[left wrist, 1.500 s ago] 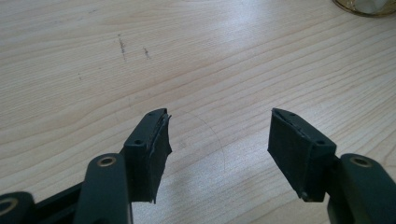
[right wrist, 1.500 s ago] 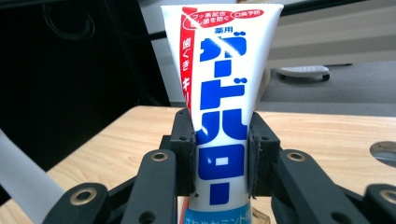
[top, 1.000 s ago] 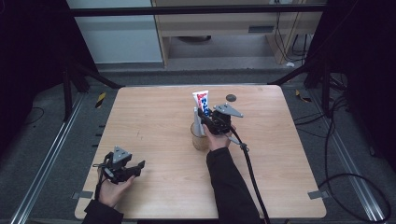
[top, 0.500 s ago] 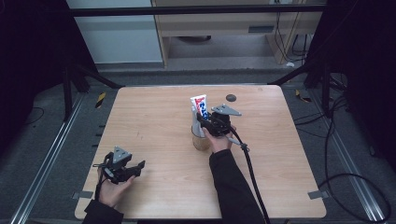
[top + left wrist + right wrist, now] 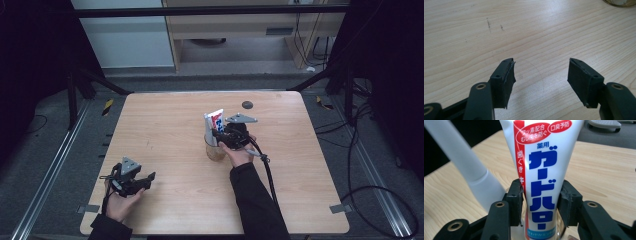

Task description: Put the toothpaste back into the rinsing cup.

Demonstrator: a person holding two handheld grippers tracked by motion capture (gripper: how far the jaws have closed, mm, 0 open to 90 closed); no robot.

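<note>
The toothpaste tube (image 5: 541, 177) stands upright, crimped end up, in a clear glass cup (image 5: 214, 148) at the middle of the counter (image 5: 165, 125), sharing the cup with a white handle-like item (image 5: 461, 162) that leans to the left in the right gripper view; I cannot tell what that item is. A second ago the tube leaned slightly in the high view and stood a little higher; it now sits straighter and lower in the cup. The right gripper (image 5: 541, 202) has just been opening: its jaws flank the tube's lower body, the left pad at or just beside the tube wall, the right pad with a narrow gap, so the pinch appears released with the tube between them. I judge the placing of the tube into the cup to be done, and the next call is a clean withdrawal without dragging the tube or tipping the cup. The left gripper (image 5: 131, 181) rests at the near left of the counter, well apart from the cup, jaws spread and empty over bare wood, unchanged from a second ago.
</note>
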